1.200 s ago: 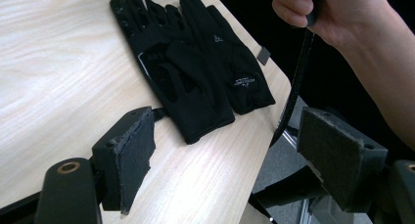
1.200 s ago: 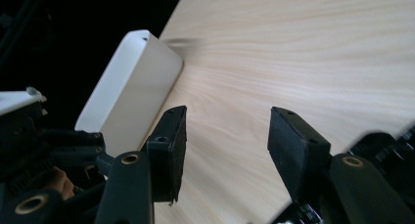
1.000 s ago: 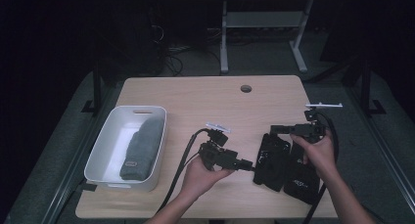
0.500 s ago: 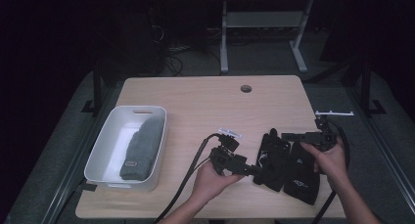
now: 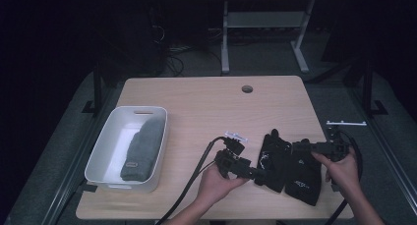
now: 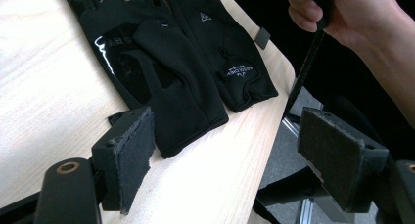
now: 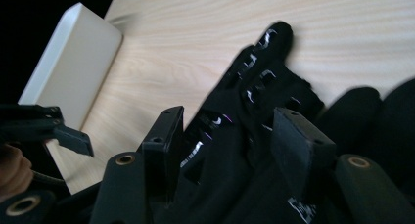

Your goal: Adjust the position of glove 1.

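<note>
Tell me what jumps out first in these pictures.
Two black gloves lie side by side at the table's near right, with the left gripper and right gripper open at them from either side. At the left, a white bin holds a grey cloth.

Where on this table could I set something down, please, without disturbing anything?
Free: the wood between the white bin and the black gloves, and the far stretch around the cable hole. Crowded: the near right corner, with both gloves, the left gripper and right gripper.
</note>
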Tool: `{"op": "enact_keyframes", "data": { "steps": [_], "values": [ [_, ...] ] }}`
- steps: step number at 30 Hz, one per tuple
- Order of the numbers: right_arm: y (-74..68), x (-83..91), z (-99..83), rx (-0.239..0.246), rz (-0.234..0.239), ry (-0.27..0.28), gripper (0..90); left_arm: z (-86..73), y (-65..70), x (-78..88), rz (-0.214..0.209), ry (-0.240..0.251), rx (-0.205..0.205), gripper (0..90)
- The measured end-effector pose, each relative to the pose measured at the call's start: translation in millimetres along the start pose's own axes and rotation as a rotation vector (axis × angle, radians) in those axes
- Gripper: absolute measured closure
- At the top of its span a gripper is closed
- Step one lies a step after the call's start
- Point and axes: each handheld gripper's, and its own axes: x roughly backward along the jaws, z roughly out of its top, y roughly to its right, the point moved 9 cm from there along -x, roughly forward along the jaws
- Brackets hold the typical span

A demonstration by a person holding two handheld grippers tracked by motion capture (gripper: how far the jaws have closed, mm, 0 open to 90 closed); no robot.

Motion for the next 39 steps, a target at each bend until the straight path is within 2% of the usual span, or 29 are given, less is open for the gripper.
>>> {"op": "enact_keyframes", "data": {
  "steps": [10, 20, 24, 29, 30, 35, 39],
  "values": [
    [13.2, 3.3, -18.2, 0.014, -0.051, -0.03, 43.8, -1.5, 0.4, -4.7, -0.001, -0.005, -0.002, 21.1],
    [21.4, 8.3, -31.7, 0.058, -0.109, -0.056, 43.5, -3.3, 1.0, -8.0, -0.004, -0.012, 0.002, 20.8],
    [22.7, 7.3, -39.2, 0.107, -0.128, -0.084, 43.1, -4.4, 0.1, -9.0, -0.002, -0.014, 0.006, 20.6],
    [25.4, 5.8, -45.0, 0.178, -0.189, -0.114, 43.8, -5.5, -0.4, -8.8, -0.002, -0.019, 0.007, 20.5],
    [25.4, 5.8, -45.0, 0.178, -0.189, -0.114, 43.8, -5.5, -0.4, -8.8, -0.002, -0.019, 0.007, 20.6],
    [27.8, 4.9, -48.8, 0.265, -0.276, -0.145, 44.6, -5.5, -2.8, -6.6, 0.001, -0.016, 0.012, 20.7],
    [29.8, -0.1, -55.0, 0.357, -0.354, -0.16, 46.6, -5.6, -3.9, -5.7, 0.004, -0.013, 0.015, 20.7]
  ]
}}
